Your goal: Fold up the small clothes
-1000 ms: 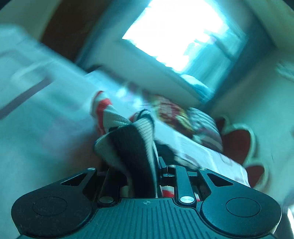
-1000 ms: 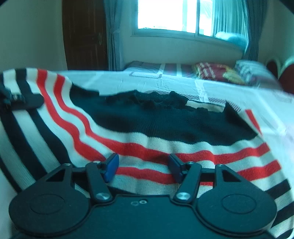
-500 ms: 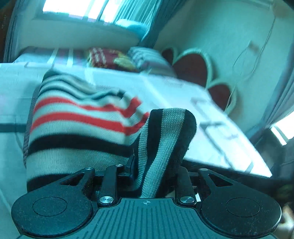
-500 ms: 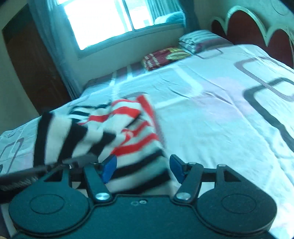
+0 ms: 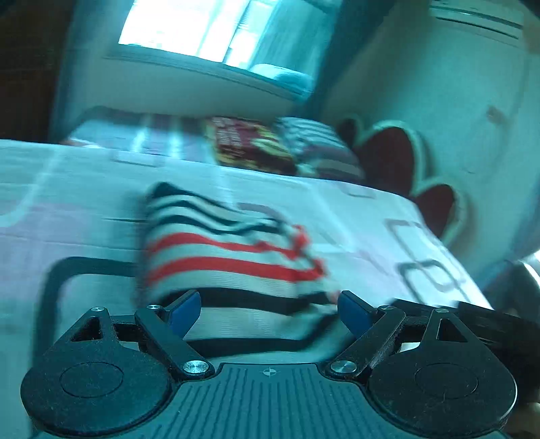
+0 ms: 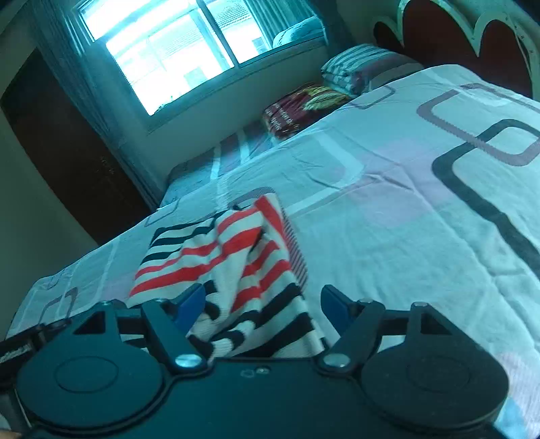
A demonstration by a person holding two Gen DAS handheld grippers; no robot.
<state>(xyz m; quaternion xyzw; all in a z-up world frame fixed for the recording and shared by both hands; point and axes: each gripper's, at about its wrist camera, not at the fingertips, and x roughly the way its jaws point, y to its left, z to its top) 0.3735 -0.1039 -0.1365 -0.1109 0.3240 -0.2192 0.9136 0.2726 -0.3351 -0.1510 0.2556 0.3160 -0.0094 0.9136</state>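
A small knit sweater (image 5: 222, 256) with black, white and red stripes lies folded on the bed sheet (image 5: 67, 209). My left gripper (image 5: 270, 310) hovers over its near edge; its jaws are opening wide and the blue pads do not touch the cloth. In the right wrist view the same sweater (image 6: 229, 263) lies bunched on the sheet (image 6: 405, 236). My right gripper (image 6: 263, 304) is above its near end, jaws opening, with cloth under the gap but not pinched. The other gripper's black body shows at each view's edge.
Folded blankets, one red (image 6: 297, 108) and one striped (image 6: 357, 67), lie at the head of the bed near the dark red headboard (image 6: 472, 30). A bright window (image 6: 189, 44) and a dark door (image 6: 60, 152) stand behind. The patterned sheet spreads wide to the right.
The left gripper let go of the sweater fold that it pinched, and the cloth now lies flat. The right gripper's jaws widened. Both grippers rose and swung across the bed.
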